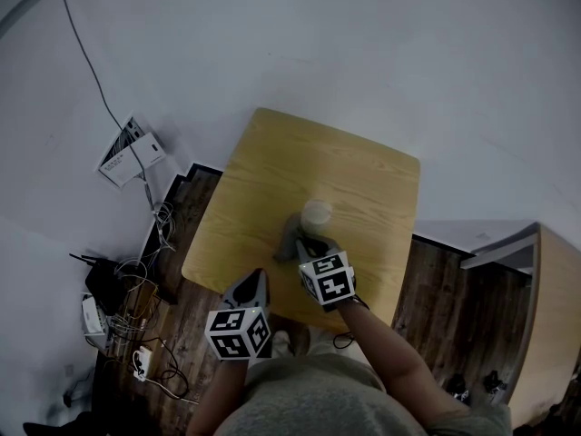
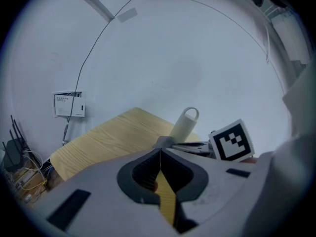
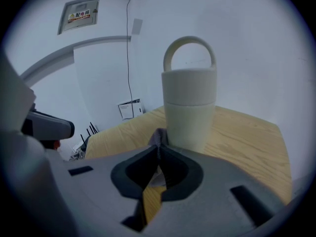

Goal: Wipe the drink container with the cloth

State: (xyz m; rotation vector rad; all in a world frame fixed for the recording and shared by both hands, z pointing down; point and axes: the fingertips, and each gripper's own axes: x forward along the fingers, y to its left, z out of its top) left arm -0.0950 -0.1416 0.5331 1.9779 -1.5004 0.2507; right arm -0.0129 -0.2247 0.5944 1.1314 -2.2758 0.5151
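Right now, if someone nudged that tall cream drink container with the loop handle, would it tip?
Probably, if nudged high: the tall cream drink container stands upright, taller than wide. Nudged low, it might slide on the wooden table. Once down, its round body would likely roll.

The wall box [image 3: 79,15] bears a label, too small to read.

Cream drink container [image 3: 190,112], loop handle on lid, upright on wooden table [image 3: 247,132]. Grey cloth [image 1: 290,237] bunched against its base, pinched by right gripper [image 3: 158,148].
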